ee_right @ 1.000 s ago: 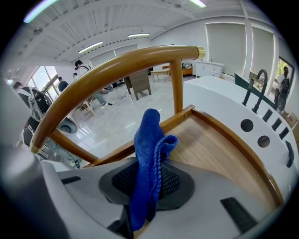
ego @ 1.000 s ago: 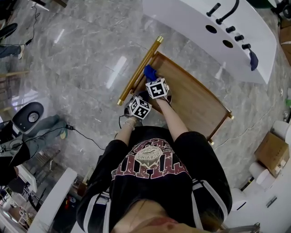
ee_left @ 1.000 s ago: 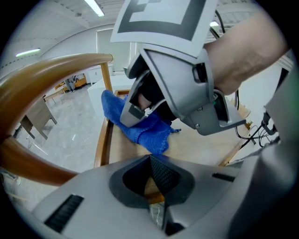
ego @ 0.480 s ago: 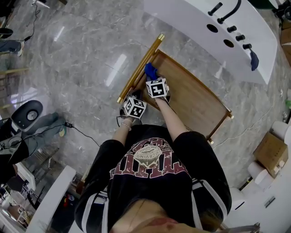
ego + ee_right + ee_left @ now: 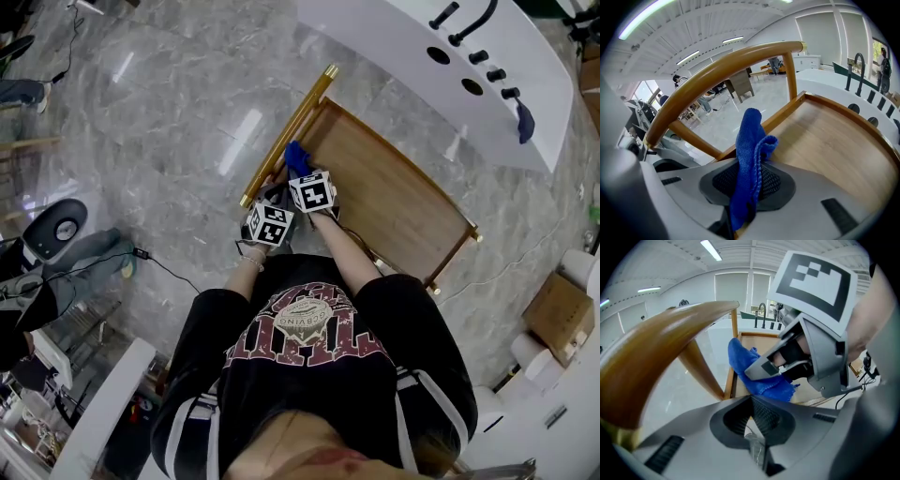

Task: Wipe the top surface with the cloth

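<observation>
The blue cloth (image 5: 295,156), a nubby microfibre piece folded into a loose upright bunch, sat at the 10 o'clock corner of the wooden surface (image 5: 398,202). The right hand-held gripper (image 5: 300,172) pinched it. In the right gripper view the fabric (image 5: 750,159) ran down between the two grey, mesh-faced jaws, and its free end stood up and curled over above them. Whether the cloth touched the wood could not be told.

The left hand-held gripper (image 5: 272,200) lay just beside the right one, at its 7 o'clock. In its own view its jaws (image 5: 754,425) were pressed together, with nothing I could name between them. The cloth (image 5: 752,369) and the right gripper's marker cube showed ahead of it at 1 o'clock.

The surface was a rectangular tray-like top of smooth, pale-brown wood grain (image 5: 834,145) with a raised darker wooden rim. A round golden-brown rail (image 5: 286,136) ran along the short end by the cloth, and it arched overhead in the right gripper view (image 5: 722,65).

Around it lay a glossy grey marbled floor (image 5: 169,112). A white counter (image 5: 394,42) with a black tap and knobs stood at 1 o'clock of the surface. A cardboard box (image 5: 561,314) lay at 4 o'clock. The person wore a black printed T-shirt (image 5: 309,375).
</observation>
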The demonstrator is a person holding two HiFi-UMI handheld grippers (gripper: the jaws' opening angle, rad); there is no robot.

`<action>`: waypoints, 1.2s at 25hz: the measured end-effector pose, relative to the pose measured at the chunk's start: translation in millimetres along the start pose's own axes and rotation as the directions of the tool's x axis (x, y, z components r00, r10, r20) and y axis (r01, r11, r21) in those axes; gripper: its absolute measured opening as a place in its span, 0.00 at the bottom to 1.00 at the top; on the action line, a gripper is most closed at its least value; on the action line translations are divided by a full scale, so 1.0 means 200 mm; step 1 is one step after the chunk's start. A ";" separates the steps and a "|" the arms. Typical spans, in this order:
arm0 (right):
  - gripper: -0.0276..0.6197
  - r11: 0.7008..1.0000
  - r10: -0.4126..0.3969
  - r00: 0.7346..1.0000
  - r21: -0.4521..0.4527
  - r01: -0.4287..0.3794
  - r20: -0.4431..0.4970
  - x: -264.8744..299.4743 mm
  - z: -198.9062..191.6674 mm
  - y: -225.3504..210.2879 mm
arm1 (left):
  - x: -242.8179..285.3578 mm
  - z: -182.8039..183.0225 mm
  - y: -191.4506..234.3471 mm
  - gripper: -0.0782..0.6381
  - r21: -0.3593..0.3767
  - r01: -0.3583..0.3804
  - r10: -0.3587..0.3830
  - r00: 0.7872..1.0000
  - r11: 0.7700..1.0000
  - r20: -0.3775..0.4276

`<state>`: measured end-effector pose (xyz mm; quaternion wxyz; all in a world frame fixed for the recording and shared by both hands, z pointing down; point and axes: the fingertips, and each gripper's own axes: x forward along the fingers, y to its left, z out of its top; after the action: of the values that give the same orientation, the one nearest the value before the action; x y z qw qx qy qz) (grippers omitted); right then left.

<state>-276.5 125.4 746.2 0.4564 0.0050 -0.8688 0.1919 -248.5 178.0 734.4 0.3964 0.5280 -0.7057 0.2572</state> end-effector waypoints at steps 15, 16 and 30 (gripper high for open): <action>0.18 0.994 0.074 0.997 -0.082 -0.073 0.011 -0.03 -0.05 0.09 | -0.02 0.00 0.04 0.18 -0.068 -0.065 0.067 0.997 0.996 0.025; 0.18 0.994 0.075 0.997 -0.086 -0.074 0.009 -0.03 -0.05 0.08 | -0.02 0.00 0.03 0.18 -0.073 -0.066 0.068 0.997 0.995 0.022; 0.18 0.997 0.055 0.998 -0.056 -0.054 0.021 -0.11 -0.14 0.02 | -0.01 -0.01 -0.02 0.18 -0.062 -0.056 0.055 0.998 0.996 -0.023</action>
<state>-242.3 134.6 741.5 0.4411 -0.0291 -0.8787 0.1802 -244.3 180.2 733.8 0.4129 0.4928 -0.7236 0.2512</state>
